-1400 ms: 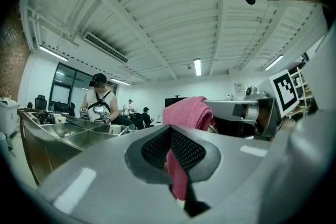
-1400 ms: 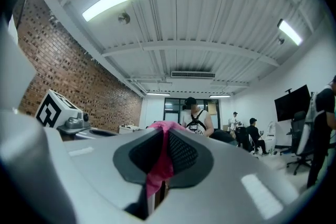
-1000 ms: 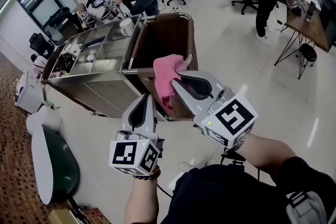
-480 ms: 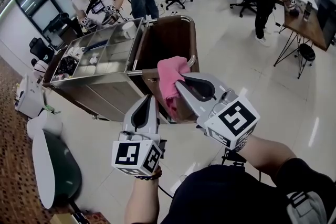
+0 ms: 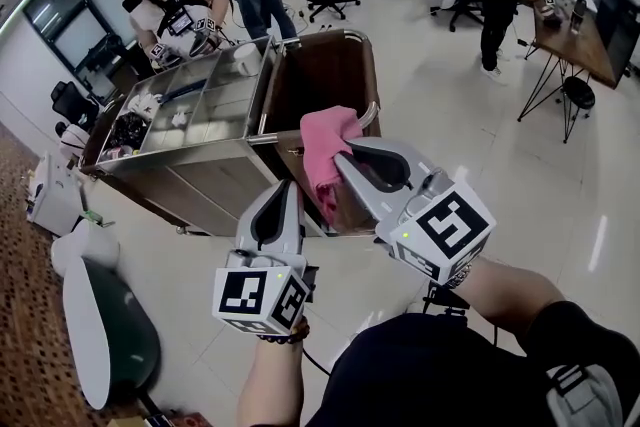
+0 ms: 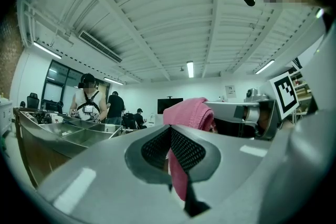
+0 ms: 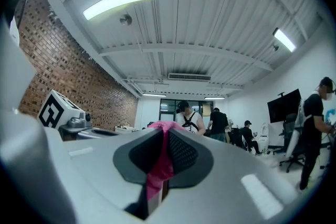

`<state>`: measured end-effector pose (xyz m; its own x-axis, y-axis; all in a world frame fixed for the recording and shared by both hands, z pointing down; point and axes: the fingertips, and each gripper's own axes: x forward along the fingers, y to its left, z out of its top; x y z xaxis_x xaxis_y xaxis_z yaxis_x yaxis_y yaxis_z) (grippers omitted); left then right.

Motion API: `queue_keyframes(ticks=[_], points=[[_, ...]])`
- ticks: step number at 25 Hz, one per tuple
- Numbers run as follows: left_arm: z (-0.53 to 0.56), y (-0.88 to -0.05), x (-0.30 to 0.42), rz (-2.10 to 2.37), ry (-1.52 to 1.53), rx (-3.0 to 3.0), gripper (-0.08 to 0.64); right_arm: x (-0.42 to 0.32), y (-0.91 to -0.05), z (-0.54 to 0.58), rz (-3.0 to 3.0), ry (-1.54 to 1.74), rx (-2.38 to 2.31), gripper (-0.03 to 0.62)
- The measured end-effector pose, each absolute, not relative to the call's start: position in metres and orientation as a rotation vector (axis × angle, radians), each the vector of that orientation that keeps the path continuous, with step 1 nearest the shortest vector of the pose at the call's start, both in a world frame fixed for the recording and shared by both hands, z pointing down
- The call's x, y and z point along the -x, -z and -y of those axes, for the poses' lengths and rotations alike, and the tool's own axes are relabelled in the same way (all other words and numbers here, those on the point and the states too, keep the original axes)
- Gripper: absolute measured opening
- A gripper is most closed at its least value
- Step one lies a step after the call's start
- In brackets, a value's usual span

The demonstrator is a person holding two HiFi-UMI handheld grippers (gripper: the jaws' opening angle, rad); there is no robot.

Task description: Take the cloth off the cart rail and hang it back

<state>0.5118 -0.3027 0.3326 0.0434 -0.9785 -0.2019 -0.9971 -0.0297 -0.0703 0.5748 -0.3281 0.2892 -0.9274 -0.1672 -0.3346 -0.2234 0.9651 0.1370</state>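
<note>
With left claw [image 5: 284, 187] and right claw [image 5: 341, 156] both pinching the pink cloth [image 5: 322, 140], bunched at mid-frame just before the cart rail [image 5: 371, 111], spread the two grips apart, lift level, and drape evenly across the rail before easing either pinch.

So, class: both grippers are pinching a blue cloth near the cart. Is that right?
Not quite. The cloth is pink, not blue, as the head view shows. The left gripper and right gripper are both pinching it near the cart.
</note>
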Motion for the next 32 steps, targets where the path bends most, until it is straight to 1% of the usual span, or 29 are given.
queue_keyframes(ticks=[7,16,26,32], points=[[0.289,-0.332,-0.503,-2.042,-0.150,2.124,0.003,-0.565,-0.286,0.313,-2.796,-0.260,0.282,0.026],[0.253,-0.331,-0.463,-2.102,-0.172,2.063,0.003,-0.526,-0.283,0.279,-2.803,-0.273,0.210,0.026],[0.184,-0.325,-0.396,-2.184,-0.184,1.942,0.003,-0.457,-0.278,0.218,-2.805,-0.270,0.071,0.026],[0.129,-0.327,-0.343,-2.265,-0.181,1.828,0.003,-0.399,-0.280,0.169,-2.793,-0.261,-0.061,0.026]])
